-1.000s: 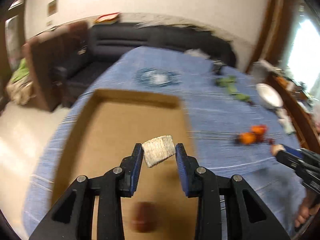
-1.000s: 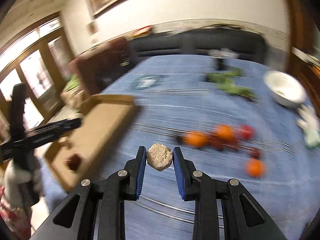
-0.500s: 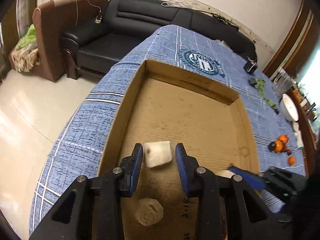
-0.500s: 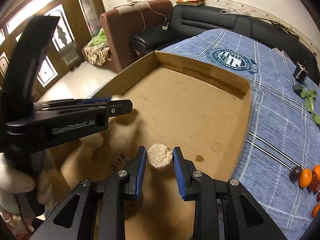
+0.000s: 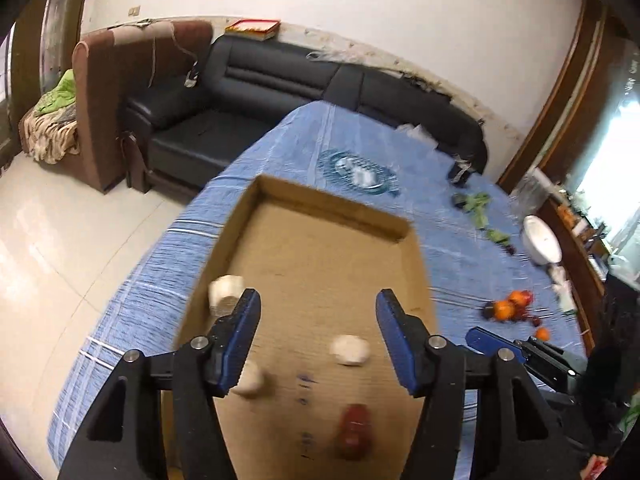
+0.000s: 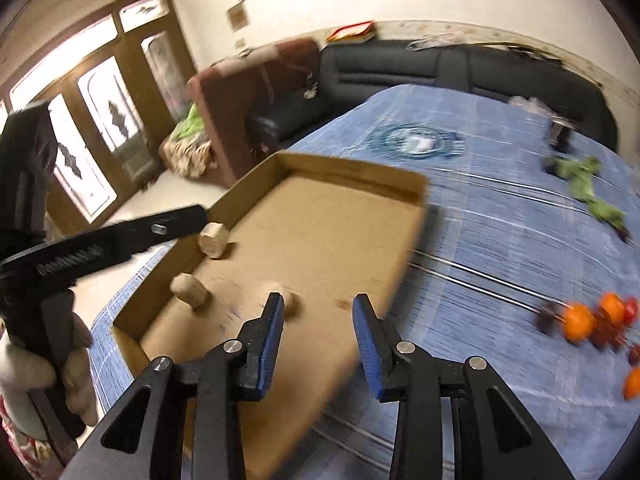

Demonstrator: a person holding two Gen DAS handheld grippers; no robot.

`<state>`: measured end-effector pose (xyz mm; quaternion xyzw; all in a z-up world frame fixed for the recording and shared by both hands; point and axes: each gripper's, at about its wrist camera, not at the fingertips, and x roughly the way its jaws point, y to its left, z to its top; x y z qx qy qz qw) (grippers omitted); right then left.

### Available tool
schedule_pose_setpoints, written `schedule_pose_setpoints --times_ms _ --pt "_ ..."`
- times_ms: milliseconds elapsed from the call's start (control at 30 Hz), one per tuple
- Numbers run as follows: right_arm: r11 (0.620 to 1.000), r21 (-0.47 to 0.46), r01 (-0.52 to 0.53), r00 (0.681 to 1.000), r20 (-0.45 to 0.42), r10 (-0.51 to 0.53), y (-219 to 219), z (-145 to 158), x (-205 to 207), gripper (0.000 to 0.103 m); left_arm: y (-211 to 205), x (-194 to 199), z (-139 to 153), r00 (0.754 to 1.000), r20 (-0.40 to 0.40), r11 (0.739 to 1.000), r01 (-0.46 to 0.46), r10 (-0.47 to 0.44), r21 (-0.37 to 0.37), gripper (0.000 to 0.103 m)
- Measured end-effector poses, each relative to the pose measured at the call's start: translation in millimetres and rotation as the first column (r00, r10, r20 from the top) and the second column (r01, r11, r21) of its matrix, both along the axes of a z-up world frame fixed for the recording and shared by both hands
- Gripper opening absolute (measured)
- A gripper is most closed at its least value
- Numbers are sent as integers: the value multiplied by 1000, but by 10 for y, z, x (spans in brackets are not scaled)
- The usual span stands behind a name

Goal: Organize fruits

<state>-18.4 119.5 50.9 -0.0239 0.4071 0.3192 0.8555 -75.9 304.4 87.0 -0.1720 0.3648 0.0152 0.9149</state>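
A shallow cardboard tray lies on the blue tablecloth. My left gripper hovers over it, jaws opening, nothing between them. On the tray floor lie a pale chunk by the left wall, a second, a third half behind my left finger, and a dark red fruit. My right gripper hangs over the tray's near right edge, jaws opening and empty. A pale chunk lies just past its left finger. Two more chunks rest by the far wall.
Oranges and dark red fruits lie loose on the cloth to the right. Green leaves and a white bowl sit further back. A black sofa and a brown armchair stand beyond the table. A gloved hand holds the left gripper.
Both grippers have let go of their pale chunks, which now lie in the tray. Both jaws stand wider and both hands have drawn back from the tray floor.
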Motion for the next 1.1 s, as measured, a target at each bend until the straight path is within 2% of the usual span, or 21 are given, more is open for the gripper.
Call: schedule_pose_setpoints --times_ms 200,333,500,667,800,933,1100 --pt "981 0 191 981 2 -191 -1112 -8 -114 41 -620 9 84 994 35 994 107 -106 -32 64" --pt "936 -2 353 935 -29 -353 -1944 -107 -74 41 -1124 166 -29 982 -7 982 187 -187 -29 64" --pt "879 7 477 878 -48 -476 -2677 -169 -68 40 -1705 395 -188 957 -57 959 283 -284 -18 64" --pt "861 2 509 859 -61 -508 -2951 -250 49 40 -2041 582 -339 941 -95 945 327 -325 2 64" --pt "867 -8 498 865 -69 -497 -2921 -332 208 40 -2183 732 -420 933 -105 936 351 -345 37 64" --pt "875 -14 485 872 -70 -484 -2851 -399 343 40 -2212 923 -510 936 -105 937 344 -337 64 64" --pt "879 -30 475 877 -65 -476 -2772 -469 451 40 -2229 1135 -652 934 -125 938 343 -335 56 63"
